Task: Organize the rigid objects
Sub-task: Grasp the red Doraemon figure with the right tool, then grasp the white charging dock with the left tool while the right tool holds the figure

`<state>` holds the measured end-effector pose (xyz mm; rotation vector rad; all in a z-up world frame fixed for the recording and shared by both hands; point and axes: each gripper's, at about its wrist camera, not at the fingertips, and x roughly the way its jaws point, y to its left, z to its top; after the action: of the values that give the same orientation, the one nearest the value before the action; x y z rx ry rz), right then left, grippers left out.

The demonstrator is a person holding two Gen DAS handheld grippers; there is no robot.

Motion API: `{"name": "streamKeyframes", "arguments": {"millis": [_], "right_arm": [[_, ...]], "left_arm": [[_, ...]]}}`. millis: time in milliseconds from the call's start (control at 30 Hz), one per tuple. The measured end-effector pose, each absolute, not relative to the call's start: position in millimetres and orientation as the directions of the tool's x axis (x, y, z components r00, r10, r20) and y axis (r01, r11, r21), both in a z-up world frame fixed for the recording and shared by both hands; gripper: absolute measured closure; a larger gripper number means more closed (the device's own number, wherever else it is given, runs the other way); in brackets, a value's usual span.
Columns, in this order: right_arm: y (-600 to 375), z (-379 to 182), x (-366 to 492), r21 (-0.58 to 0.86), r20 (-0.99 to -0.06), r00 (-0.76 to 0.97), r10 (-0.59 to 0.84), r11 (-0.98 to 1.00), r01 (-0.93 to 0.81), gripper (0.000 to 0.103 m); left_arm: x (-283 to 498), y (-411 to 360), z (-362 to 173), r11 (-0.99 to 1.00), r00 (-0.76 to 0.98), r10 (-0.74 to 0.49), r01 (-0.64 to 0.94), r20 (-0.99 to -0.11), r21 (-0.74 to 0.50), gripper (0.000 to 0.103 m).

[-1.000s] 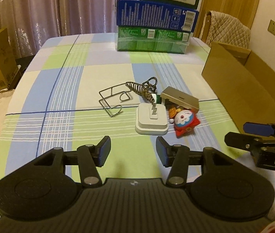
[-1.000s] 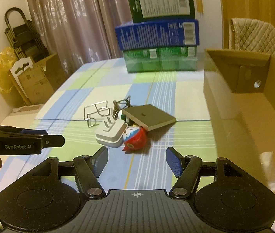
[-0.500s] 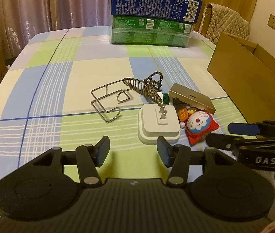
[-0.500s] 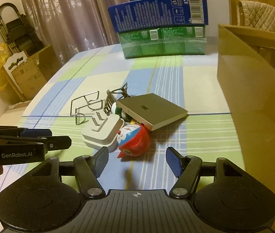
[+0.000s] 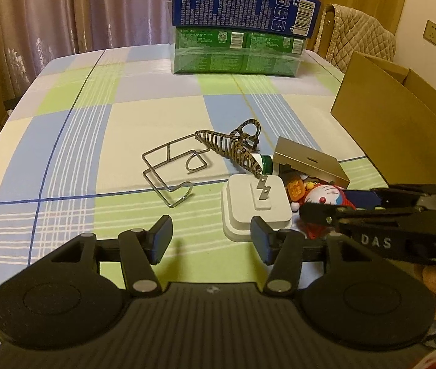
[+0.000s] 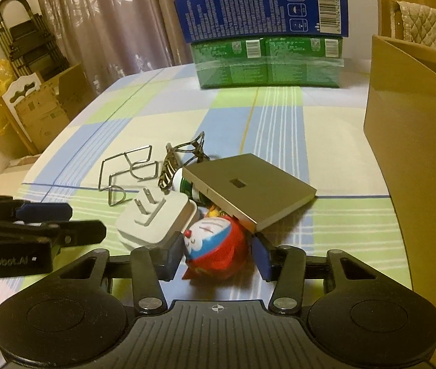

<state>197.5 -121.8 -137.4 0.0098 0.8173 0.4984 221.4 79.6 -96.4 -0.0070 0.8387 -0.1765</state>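
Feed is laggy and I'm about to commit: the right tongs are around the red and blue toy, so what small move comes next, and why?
Probably close the right tongs on the toy. It already sits between the open fingers, with a pad on each side. Then lift gently: the flat gold box leans over the toy's far side and the white charger touches its left, so either may shift.

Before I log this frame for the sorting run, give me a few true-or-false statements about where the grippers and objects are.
1. The right gripper has its fingers on either side of the Doraemon toy. True.
2. The left gripper is shut on the white charger. False: it is open, holding nothing.
3. The gold flat box lies tilted across other items. True.
4. The wire rack sits inside the cardboard box. False: it lies on the tablecloth.
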Motion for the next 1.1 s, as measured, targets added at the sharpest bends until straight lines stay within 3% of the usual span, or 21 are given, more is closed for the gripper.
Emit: {"name": "streamKeyframes", "arguments": {"millis": [333,600,733,1033,1100], "right_arm": [[-127,-135,199,0.199,-0.721,0.558,0.411,0.894,-0.401,0.061],[-149,-128,189,0.195,-0.750,0.550,0.368,0.917,-0.348,0.061],[-157,-128,189,0.200,-0.756,0.550,0.355,0.925,-0.323,0.061],[-165,-126,179,0.230,-0.772,0.516,0.373,0.919,-0.320,0.061],[-166,-126,175,0.237,-0.773,0.509,0.378,0.917,-0.321,0.061]], "left_arm": [[223,72,-100,0.979,0.654,-0.171,0.196,-0.737,-0.053,0.045],[232,58,-106,0.964,0.648,-0.241,0.245,-0.723,-0.102,0.043],[237,48,-110,0.962,0.652,-0.246,0.257,-0.717,-0.097,0.029],[250,32,-127,0.964,0.637,-0.211,0.260,-0.741,-0.051,0.029],[250,30,-130,0.966,0.636,-0.199,0.257,-0.745,-0.039,0.033]]}}
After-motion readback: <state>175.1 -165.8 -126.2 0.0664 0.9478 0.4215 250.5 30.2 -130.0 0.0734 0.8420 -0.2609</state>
